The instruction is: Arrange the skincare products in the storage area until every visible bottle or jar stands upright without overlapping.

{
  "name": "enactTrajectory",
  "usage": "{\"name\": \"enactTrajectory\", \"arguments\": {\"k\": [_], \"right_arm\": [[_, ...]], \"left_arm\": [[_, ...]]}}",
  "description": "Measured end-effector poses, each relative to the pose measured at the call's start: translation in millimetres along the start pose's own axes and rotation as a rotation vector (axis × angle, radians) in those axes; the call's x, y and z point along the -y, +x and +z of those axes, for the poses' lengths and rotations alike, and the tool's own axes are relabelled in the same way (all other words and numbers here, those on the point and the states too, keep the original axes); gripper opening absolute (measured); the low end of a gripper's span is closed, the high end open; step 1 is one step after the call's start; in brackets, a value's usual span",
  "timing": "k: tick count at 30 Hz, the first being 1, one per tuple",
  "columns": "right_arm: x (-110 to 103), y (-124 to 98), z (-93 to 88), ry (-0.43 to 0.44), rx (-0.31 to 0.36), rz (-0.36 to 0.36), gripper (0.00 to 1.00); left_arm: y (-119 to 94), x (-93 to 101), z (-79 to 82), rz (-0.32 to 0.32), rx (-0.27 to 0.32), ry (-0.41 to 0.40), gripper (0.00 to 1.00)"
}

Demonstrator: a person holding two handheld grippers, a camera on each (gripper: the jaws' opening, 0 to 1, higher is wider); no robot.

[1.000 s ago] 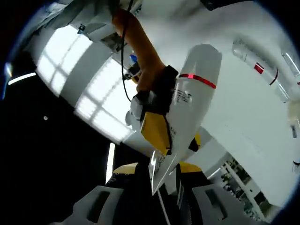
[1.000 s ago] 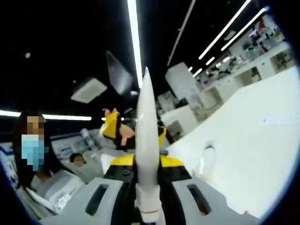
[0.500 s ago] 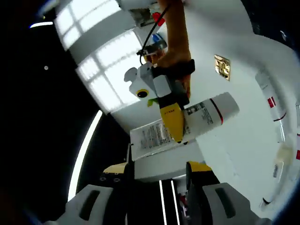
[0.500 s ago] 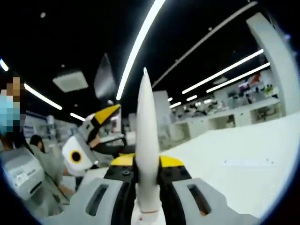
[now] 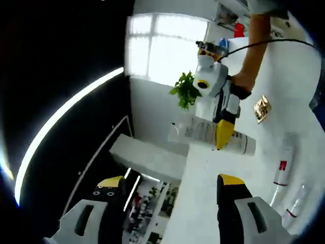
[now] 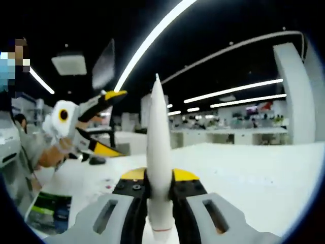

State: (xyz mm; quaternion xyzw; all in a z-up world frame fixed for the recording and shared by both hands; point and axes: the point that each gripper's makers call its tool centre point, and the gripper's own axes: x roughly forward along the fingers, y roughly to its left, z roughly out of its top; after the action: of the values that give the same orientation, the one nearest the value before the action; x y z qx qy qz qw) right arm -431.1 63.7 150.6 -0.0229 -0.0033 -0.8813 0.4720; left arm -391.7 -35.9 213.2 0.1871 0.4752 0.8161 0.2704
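My right gripper (image 5: 223,133) clamps white tube (image 5: 212,135) mid-body, held level above tabletop (image 5: 264,168). My left gripper (image 5: 170,190) wide, nothing between jaws. Advice: turn tube cap-down, set on bare tabletop apart from lying bottles (image 5: 281,170), release slowly.

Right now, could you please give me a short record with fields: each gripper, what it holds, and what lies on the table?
left gripper: open, holds nothing
right gripper: shut on white tube, tube held off the table, lying roughly crosswise to the jaws
table: white
other products on table: tubes with red marks lying flat near the edge
background: green plant
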Motion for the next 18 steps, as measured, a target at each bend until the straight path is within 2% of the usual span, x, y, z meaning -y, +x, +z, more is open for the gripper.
{"name": "enactTrajectory", "arguments": {"k": [4,6,8,10,13,17,18], "right_arm": [[6.5,0.4,-9.5,0.002,-0.014,-0.01,0.15],[9.5,0.7,-12.5,-0.006,-0.02,-0.01,0.15],[12.0,1.0,-14.4,-0.007,-0.019,-0.009,0.15],[15.6,1.6,-15.8,-0.01,-0.012,-0.011,0.15],[20.4,2.2,-17.5,-0.004,0.004,-0.015,0.15],[23.9,2.9,-28.2,-0.024,-0.03,-0.019,0.15],[23.8,0.0,-27.7,-0.024,-0.018,-0.016,0.15]], "left_arm": [[1.6,15.6,-17.5,-0.053,-0.08,-0.198,0.92],[1.8,22.4,-20.9,-0.07,-0.086,-0.272,0.91],[1.2,23.1,-23.2,-0.059,-0.085,-0.286,0.86],[0.8,24.8,-25.8,-0.05,-0.092,-0.309,0.87],[-0.7,29.3,-30.4,-0.043,-0.103,-0.384,0.88],[-3.7,35.1,-35.3,-0.044,-0.107,-0.396,0.88],[-4.6,35.3,-36.3,-0.041,-0.108,-0.401,0.88]]}}
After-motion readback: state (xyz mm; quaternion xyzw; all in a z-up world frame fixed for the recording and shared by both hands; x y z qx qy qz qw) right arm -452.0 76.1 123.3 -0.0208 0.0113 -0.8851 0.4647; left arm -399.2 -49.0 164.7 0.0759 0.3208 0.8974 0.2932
